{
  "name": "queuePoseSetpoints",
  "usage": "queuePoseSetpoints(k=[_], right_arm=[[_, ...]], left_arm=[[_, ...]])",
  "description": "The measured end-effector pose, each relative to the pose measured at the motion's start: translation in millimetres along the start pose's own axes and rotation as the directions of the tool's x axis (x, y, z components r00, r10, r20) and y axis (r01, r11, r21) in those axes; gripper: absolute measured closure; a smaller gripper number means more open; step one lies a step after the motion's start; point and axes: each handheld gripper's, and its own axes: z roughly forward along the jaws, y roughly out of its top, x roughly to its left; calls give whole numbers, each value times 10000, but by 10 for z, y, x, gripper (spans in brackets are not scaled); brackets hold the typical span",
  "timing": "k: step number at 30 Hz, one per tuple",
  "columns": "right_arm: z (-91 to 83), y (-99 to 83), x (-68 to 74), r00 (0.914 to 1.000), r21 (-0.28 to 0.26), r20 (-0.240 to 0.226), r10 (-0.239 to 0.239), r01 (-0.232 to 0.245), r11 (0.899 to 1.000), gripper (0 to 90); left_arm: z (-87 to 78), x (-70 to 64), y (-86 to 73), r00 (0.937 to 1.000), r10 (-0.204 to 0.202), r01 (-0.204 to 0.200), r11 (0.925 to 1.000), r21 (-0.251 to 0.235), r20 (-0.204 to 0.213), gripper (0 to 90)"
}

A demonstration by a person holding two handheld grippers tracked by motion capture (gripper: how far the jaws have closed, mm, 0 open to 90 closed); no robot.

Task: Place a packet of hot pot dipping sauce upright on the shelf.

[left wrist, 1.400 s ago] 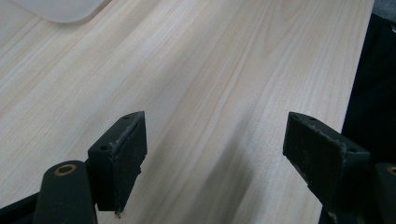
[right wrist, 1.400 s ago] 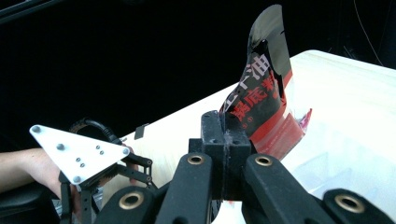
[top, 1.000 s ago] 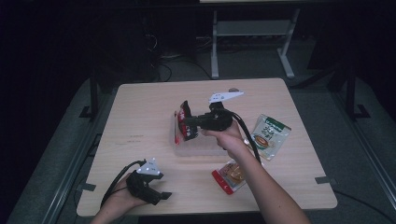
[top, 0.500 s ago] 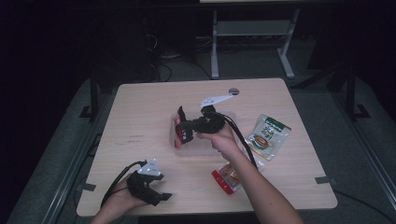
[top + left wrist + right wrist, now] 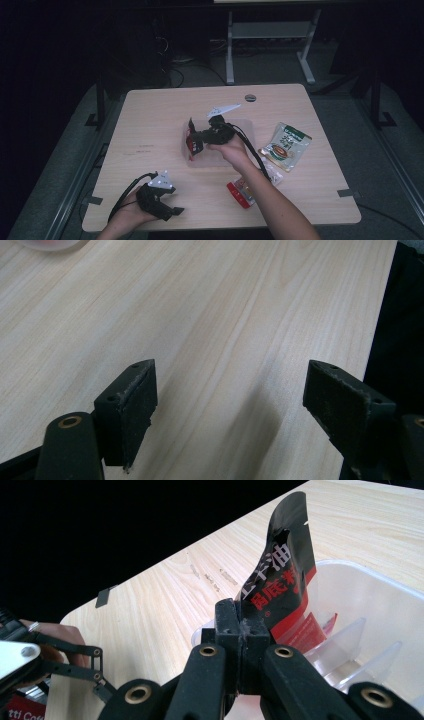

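The worktop (image 5: 150, 130) is pale wood-grain laminate with rounded corners, matte and bare over most of its surface. Near its middle stands a clear, thin-walled plastic container (image 5: 220, 155) with ribbed dividers inside. The right tongs (image 5: 196, 141) are clenched on a glossy black-and-red sachet (image 5: 280, 585), flat and flexible, printed with white and red characters; it curls upward from the jaws, its lower end hanging over the container's open compartment. The left tongs (image 5: 167, 212) rest at the worktop's near left edge, released, jaws spread wide with nothing between them, their black pads (image 5: 131, 405) rough and scuffed above bare wood. The high view adds what the gripper views leave out: a green printed pouch (image 5: 285, 146) lying flat to the right of the container, and a red-edged packet (image 5: 245, 189) partly under the person's right forearm. The right gripper view alone makes the sachet's lettering and the container's dividers plain.
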Motion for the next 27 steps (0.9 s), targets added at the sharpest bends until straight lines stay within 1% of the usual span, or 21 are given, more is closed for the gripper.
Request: queuePoseSetpoints(k=[1, 2, 5, 6, 9, 10, 11, 15, 19, 20, 23, 25, 27], right_arm=[[7, 2, 0, 10000, -12, 37, -12, 12, 10000, 889], [14, 2, -1, 10000, -23, 95, 7, -7, 10000, 886], [26, -1, -7, 9998, -56, 219, -16, 17, 10000, 867], [31, -1, -9, 9997, -52, 260, -40, 41, 10000, 849], [32, 3, -9, 9988, 16, 484, -42, 41, 10000, 728], [26, 1, -13, 9989, -2, 456, 50, -50, 10000, 676], [17, 2, -17, 9989, -7, 453, 101, -101, 9999, 644], [-34, 13, -21, 9989, -150, 467, 94, -88, 9998, 521], [-89, 25, 4, 9987, -226, 495, 91, -79, 9997, 427], [-105, 26, 14, 9989, -201, 455, 62, -53, 9998, 399], [-158, 31, 62, 9990, -137, 447, -58, 64, 9999, 359], [-198, 37, 94, 9979, 37, 557, -344, 342, 9994, 343], [-247, 44, 129, 9970, 103, 577, -512, 507, 9987, 336]], left_arm=[[2, 0, -1, 10000, 5, -5, 10000, 5, -5, 215], [14, -10, -3, 9999, -141, 142, 9998, -130, 24, 215], [21, -13, -4, 9999, -155, 156, 9998, -94, 69, 214], [23, -14, -3, 9998, -164, 165, 9998, -99, 74, 214], [24, -16, -4, 9998, -173, 174, 9998, -115, 71, 215], [22, -13, -4, 9999, -152, 153, 9998, -98, 65, 215], [21, -9, -5, 9999, -111, 111, 9999, -70, 42, 214], [21, -7, -2, 9999, -90, 90, 10000, -31, 50, 214], [30, -8, -7, 9999, -100, 101, 9999, -117, 85, 214], [31, -6, -8, 9999, -95, 96, 9999, -122, 76, 214], [28, 1, -8, 9999, -96, 97, 9999, -79, 95, 215], [30, 0, -9, 9998, -121, 123, 9998, -130, 125, 214], [30, 1, -8, 9999, -123, 125, 9998, -146, 116, 214]])
